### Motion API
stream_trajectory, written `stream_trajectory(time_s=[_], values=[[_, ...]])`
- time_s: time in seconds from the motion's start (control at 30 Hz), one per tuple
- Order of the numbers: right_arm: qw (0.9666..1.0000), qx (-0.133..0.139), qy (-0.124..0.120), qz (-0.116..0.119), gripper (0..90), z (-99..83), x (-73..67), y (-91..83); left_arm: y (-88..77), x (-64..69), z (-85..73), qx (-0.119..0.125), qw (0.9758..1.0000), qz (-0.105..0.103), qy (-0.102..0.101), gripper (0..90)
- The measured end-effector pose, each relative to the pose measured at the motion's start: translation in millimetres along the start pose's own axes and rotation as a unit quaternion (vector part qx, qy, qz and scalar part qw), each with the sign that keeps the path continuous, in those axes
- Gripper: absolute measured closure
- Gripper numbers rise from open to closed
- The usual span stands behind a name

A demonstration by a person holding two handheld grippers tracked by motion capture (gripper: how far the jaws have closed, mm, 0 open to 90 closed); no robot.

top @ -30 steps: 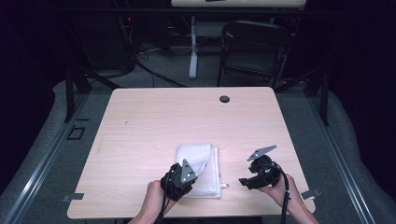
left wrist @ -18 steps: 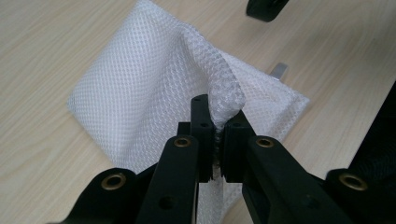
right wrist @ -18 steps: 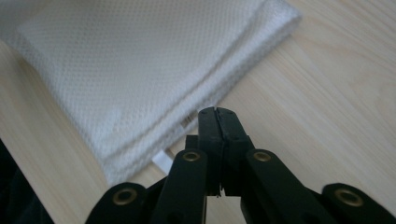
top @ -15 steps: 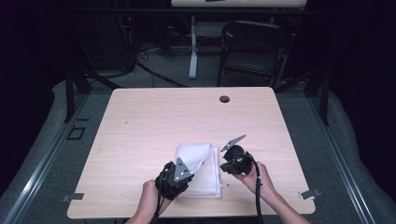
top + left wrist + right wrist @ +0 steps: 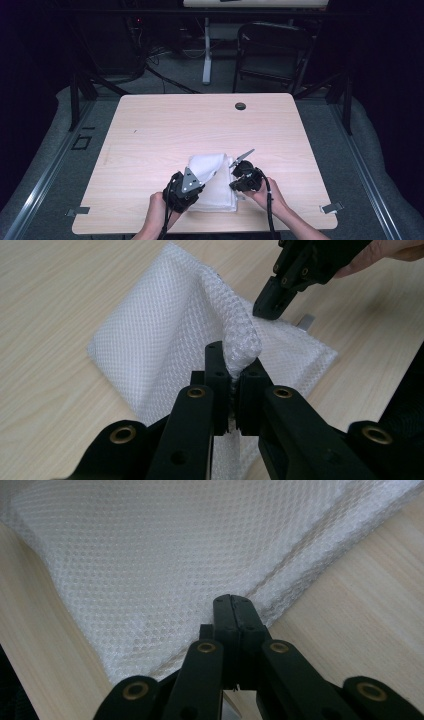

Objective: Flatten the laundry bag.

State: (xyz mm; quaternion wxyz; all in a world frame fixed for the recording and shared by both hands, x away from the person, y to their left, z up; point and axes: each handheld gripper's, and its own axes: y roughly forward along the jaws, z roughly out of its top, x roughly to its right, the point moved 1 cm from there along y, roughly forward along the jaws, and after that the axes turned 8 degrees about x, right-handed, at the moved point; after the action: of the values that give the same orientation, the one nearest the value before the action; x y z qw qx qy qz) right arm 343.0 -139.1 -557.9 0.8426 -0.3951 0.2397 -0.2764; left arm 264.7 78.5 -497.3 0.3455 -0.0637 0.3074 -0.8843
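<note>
A white mesh bag (image 5: 216,165) lies flat on the wooden table (image 5: 165,130) near its front edge. My left gripper (image 5: 232,372) is shut on a pinched-up fold of the mesh (image 5: 235,325) and holds it raised above the rest of the bag (image 5: 150,335). My right gripper (image 5: 232,602) has its jaws pressed together, with its tips resting on the bag (image 5: 175,545) next to the thick seam (image 5: 300,545); nothing shows between them. In the left gripper view the right gripper (image 5: 270,302) touches the mesh just right of the raised fold. A small metal tab (image 5: 306,320) sticks out at the bag's edge.
A dark round grommet (image 5: 240,106) sits in the table's far edge. Behind the table stand a folding chair (image 5: 272,50) and a table leg (image 5: 206,50) on a dark floor with cables. Both hands are close to the table's front edge (image 5: 200,231).
The right gripper has come in from the table's right side to the bag's right edge and sunk onto it. The left gripper has stayed put with the fold in its jaws.
</note>
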Motion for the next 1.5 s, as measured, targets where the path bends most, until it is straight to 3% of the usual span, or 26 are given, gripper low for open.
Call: stream_trajectory(time_s=[0.17, 0.4, 0.7, 1.1, 1.2, 1.23, 1.5], values=[[0.9998, -0.009, -0.018, -0.008, 90.0, -1.6, -0.4, 0.9, -6.7, -9.6, -2.1, 0.003, 0.9998, 0.02, -0.005, 87.0], [0.9999, -0.005, -0.012, -0.001, 90.0, -3.1, 1.0, 1.3, -19.7, -24.5, -6.7, 0.002, 0.9989, 0.042, -0.02, 87.4], [0.9996, -0.013, -0.025, 0.001, 90.0, -3.2, 2.3, -0.3, -31.4, -44.1, -17.8, -0.01, 0.9968, 0.066, -0.043, 87.4], [0.9994, -0.004, -0.033, 0.005, 88.8, -4.4, 4.1, -0.5, -40.7, -61.6, -36.8, -0.036, 0.9932, 0.081, -0.076, 87.5], [0.9995, -0.006, -0.029, 0.011, 87.6, -4.5, 4.5, 0.1, -41.3, -67.5, -39.6, -0.051, 0.9923, 0.073, -0.086, 87.5], [0.9995, -0.006, -0.028, 0.011, 87.3, -4.4, 4.3, -0.1, -39.0, -68.5, -41.5, -0.046, 0.9918, 0.082, -0.087, 87.5], [0.9988, -0.009, -0.049, -0.002, 90.0, -4.8, 0.1, 2.0, -37.0, -78.0, -47.6, -0.063, 0.9889, 0.088, -0.101, 87.4]])
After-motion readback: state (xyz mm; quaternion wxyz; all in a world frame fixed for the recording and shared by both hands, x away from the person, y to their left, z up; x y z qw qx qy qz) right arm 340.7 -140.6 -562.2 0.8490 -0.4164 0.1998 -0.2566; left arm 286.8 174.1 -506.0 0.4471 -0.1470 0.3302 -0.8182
